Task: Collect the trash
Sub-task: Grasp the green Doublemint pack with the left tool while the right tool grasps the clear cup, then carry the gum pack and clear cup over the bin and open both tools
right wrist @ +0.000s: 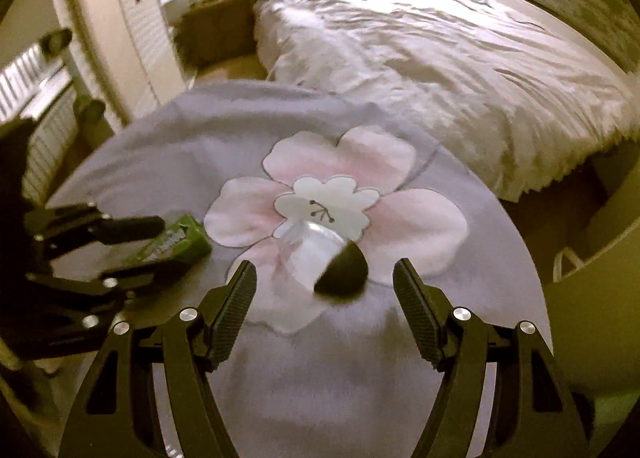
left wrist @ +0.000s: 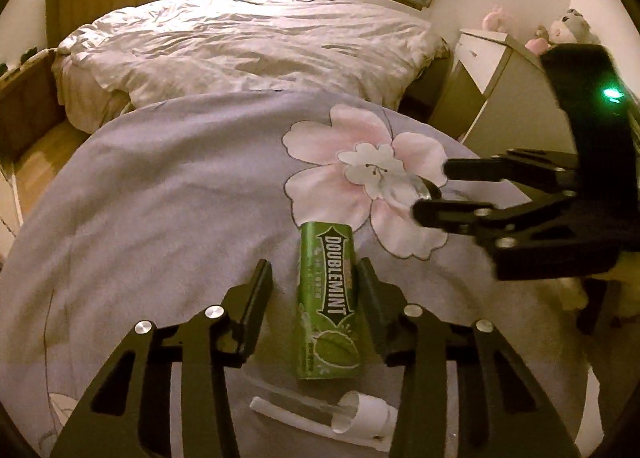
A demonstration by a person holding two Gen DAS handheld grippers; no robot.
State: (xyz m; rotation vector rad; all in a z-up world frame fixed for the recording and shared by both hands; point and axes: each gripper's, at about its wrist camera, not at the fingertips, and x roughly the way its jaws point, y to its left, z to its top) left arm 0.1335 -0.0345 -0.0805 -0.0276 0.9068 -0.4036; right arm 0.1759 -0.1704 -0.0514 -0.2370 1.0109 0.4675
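A green Doublemint gum container (left wrist: 326, 298) lies on a lilac cloth with a pink flower print (left wrist: 160, 198). My left gripper (left wrist: 314, 278) straddles it, open: a gap shows at the left pad and the right pad is almost against it. The same container (right wrist: 192, 244) and left gripper (right wrist: 172, 244) show at the left of the right wrist view. A clear plastic piece with a dark cap (right wrist: 320, 254) lies on the flower. My right gripper (right wrist: 324, 270) is open around it without touching, and the right gripper (left wrist: 431, 191) also shows from the left wrist. A white spray bottle (left wrist: 352, 414) lies close below the left gripper.
Beyond the cloth is a bed with a rumpled white duvet (left wrist: 248, 42). A cardboard box (left wrist: 24, 98) stands at the left, and a white cabinet (left wrist: 484, 58) with plush toys (left wrist: 560, 30) at the right. A white wardrobe door (right wrist: 132, 18) shows in the right wrist view.
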